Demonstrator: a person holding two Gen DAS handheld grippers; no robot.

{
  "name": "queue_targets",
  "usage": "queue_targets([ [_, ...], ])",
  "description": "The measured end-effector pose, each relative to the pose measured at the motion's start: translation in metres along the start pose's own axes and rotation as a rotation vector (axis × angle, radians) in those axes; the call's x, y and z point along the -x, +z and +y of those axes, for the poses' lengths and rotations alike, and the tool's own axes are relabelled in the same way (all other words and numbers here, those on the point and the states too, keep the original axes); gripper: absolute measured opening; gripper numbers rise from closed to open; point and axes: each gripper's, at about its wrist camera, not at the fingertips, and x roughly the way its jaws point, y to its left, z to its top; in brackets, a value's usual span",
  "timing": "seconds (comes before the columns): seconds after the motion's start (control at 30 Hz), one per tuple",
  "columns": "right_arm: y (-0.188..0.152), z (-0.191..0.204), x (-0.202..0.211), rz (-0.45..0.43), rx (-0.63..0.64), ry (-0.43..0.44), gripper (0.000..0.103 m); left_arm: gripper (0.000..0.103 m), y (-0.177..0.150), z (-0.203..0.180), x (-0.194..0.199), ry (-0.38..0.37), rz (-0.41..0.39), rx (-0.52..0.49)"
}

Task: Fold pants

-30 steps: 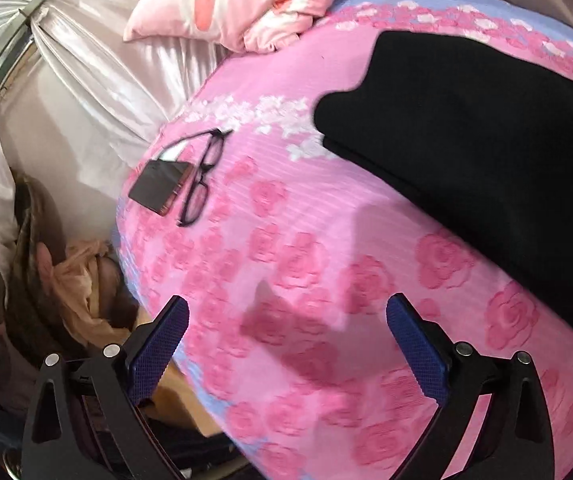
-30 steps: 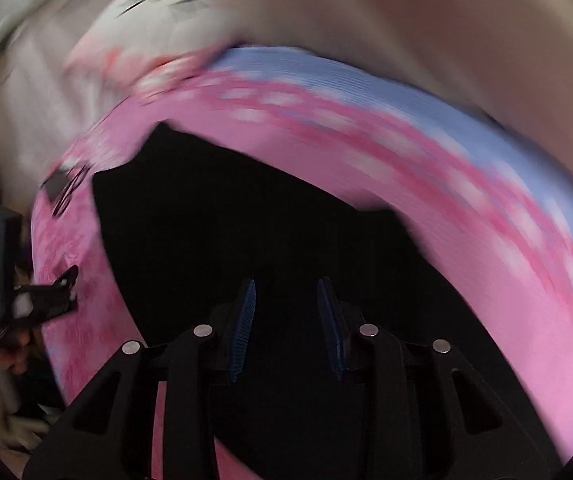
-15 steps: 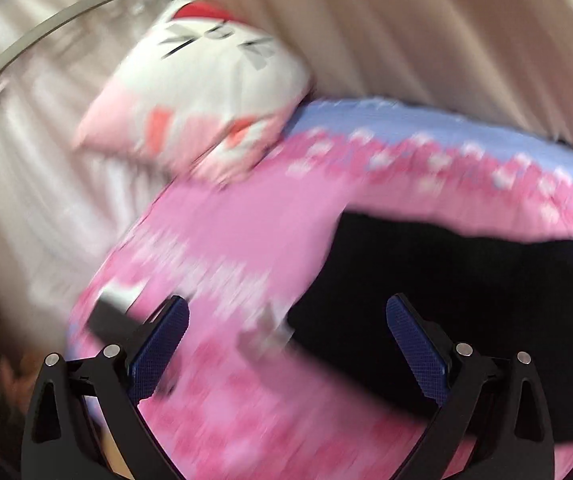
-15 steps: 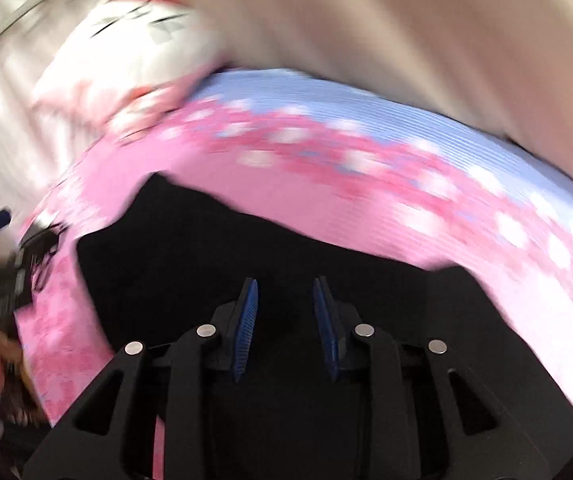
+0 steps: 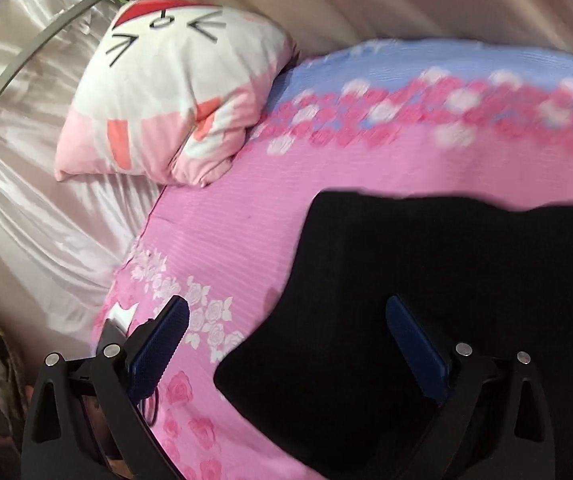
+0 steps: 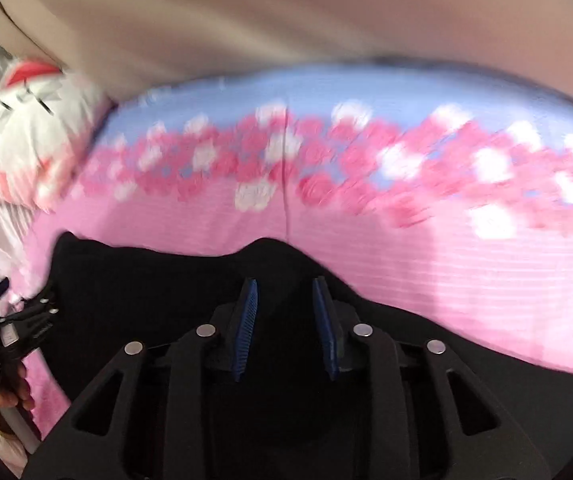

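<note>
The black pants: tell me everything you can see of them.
The black pants are a dark, matte, soft-looking fabric whose seams and pockets cannot be made out. They lie flat on the pink floral bedspread, with a wavy far edge. A rounded lobe reaches toward the left gripper, whose jaws stand wide above it. The right gripper hovers over them, narrowly open; contact cannot be told.

black pants (image 5: 426, 300), pink rose-print bedsheet (image 5: 226, 240) w/ blue edge.
</note>
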Motion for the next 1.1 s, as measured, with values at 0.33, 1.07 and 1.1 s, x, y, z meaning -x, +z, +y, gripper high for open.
queue_targets([
  [0.33,-0.081,-0.205,0.107,0.011,-0.228,-0.246,0.027,0.098,-0.022,-0.128,0.087,-0.172,-0.003,-0.166],
  [1.07,-0.194,-0.431,0.252,0.059,-0.253,-0.354,0.007,0.098,-0.07,-0.299,0.287,-0.426,-0.133,-0.422],
  [1.1,-0.186,-0.432,0.263,0.032,-0.222,-0.368,0.007,0.098,-0.071,-0.301,0.29,-0.431,-0.135,-0.424],
])
